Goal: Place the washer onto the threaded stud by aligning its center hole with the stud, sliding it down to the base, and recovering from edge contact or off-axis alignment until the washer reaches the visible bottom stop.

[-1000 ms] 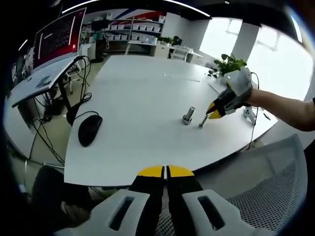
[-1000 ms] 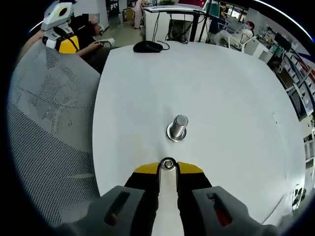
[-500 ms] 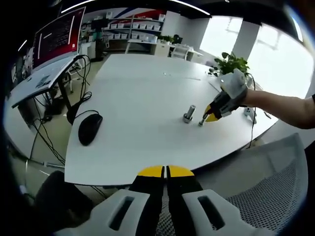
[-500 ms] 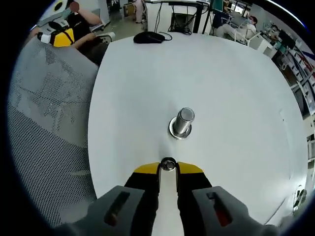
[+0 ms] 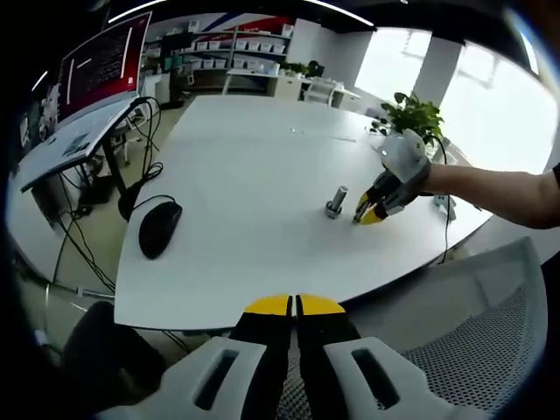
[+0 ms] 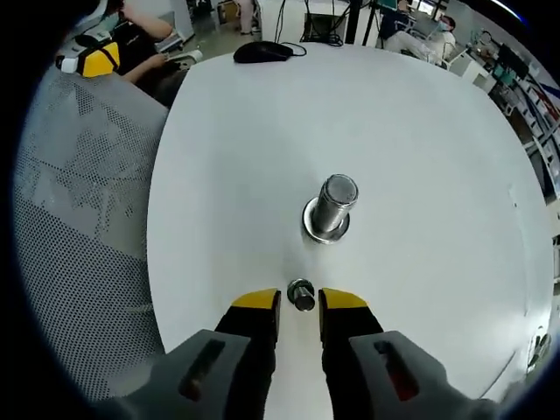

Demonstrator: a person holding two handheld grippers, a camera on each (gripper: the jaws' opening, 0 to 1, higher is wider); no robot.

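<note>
While the washer is not yet on the stud, the scene stands thus:

Table: white table top (image 6: pixel 420 131), carrying the task's parts near the edge closest to the person; a mesh chair back (image 6: pixel 79 201) sits beside that edge.

Stud: threaded stud (image 6: pixel 334 203), upright on a round flanged base; shaft bare from top to base. From the left gripper view it reads as a small grey post (image 5: pixel 337 200) just beside the other tool.

Washer: small round metal washer (image 6: pixel 301 294), in the gap between the right tool's yellow tips, near the stud's base but apart from it. Whether it rests on the table or hangs between the tips cannot be told.

Right gripper: right gripper (image 6: pixel 300 302), jaws apart, a visible gap on each side of the washer, so not clamped on it. From across the table it shows as (image 5: pixel 367 210), held by a hand at the end of an outstretched arm.

Left gripper: left gripper (image 5: pixel 294 305), yellow tips pressed together on nothing, held back off the table edge, well apart from the work.

Other items: black computer mouse (image 5: pixel 159 230) with cable, far from the stud.

Step in hand: judged as securing the washer ahead of the approach; placement not begun.

Next move calls for: closing on the washer's rim, lifting it above the stud's top, levelling the hole over the axis, then lowering to the flange.
</note>
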